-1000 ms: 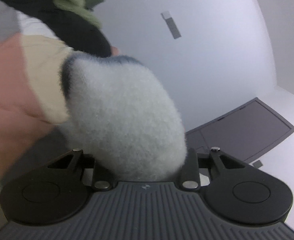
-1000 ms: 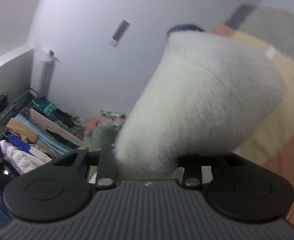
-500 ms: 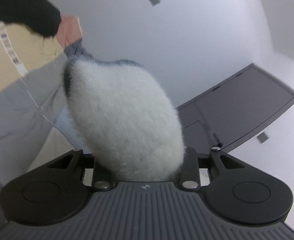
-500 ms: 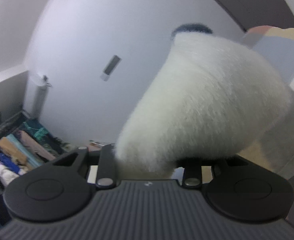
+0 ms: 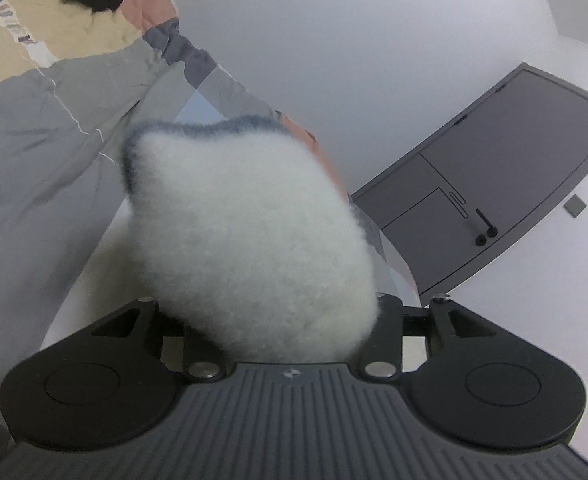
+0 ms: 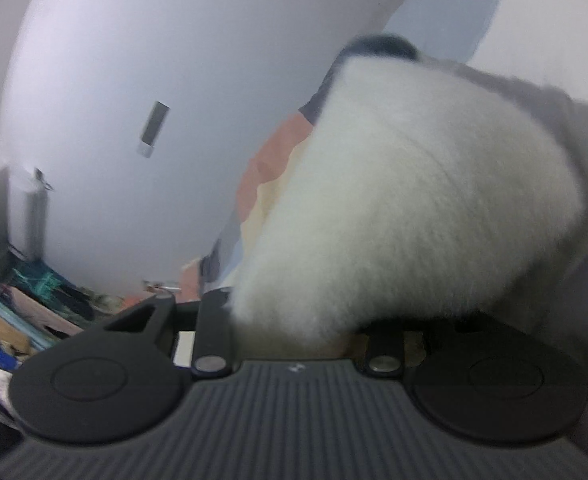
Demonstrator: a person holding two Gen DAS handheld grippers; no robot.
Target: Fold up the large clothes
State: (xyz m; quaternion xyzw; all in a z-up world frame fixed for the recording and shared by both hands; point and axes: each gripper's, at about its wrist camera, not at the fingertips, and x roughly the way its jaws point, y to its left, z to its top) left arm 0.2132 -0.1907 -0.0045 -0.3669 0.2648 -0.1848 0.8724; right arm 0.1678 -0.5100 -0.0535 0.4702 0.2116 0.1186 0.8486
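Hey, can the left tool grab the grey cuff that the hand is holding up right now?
Probably not yet. White fleece fills the left tool, whose jaws have just been opening, and the hand pinches the grey cuff beyond it.

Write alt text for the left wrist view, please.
A fluffy white fleece garment fills the middle, bunched between the left tongs. A grey and peach jacket stretches away to the upper left; a dark grey panel sits at right.
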